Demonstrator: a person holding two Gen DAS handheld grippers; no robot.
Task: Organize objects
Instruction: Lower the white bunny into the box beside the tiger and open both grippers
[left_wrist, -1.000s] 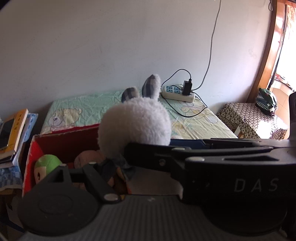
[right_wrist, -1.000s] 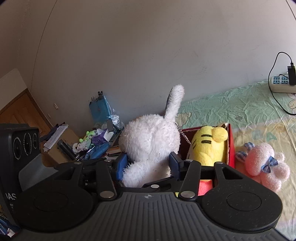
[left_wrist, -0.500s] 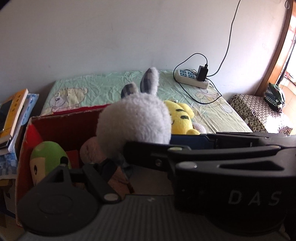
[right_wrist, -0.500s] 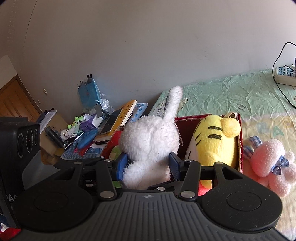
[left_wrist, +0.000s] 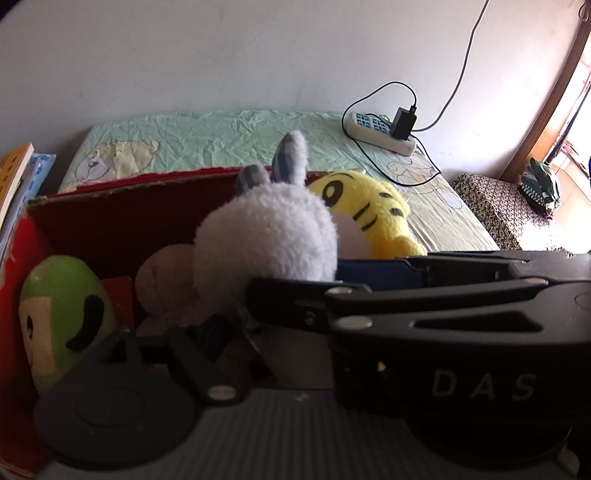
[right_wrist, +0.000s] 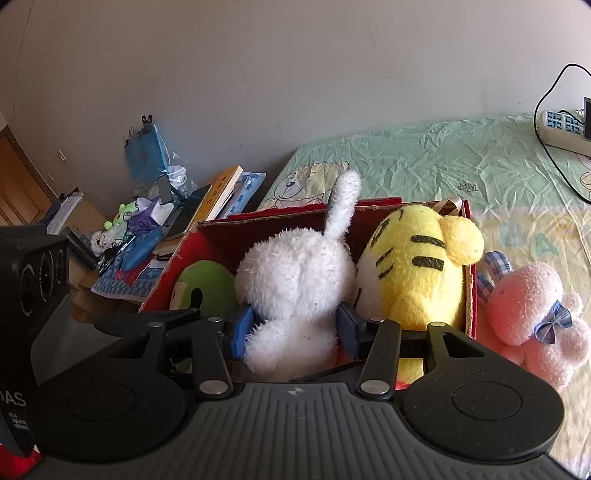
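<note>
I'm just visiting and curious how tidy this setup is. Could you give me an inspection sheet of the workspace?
Surface: bed with green sheet, wrinkled.
Job's things: red cardboard box holds green plush and yellow tiger plush; pink plush lies outside it on the sheet.
Clutter: books and small items piled beside the bed.
Grippers: right gripper shut on white rabbit plush; left gripper, jaws have just been opening, pale checked-eared plush between them.
Cables: power strip with charger and cable on bed.
Surroundings: plain wall, patterned stool.

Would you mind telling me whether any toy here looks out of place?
Yes: the pink plush lies on the bedsheet outside the red box, against its right wall, while the yellow tiger and green toy sit inside.
</note>
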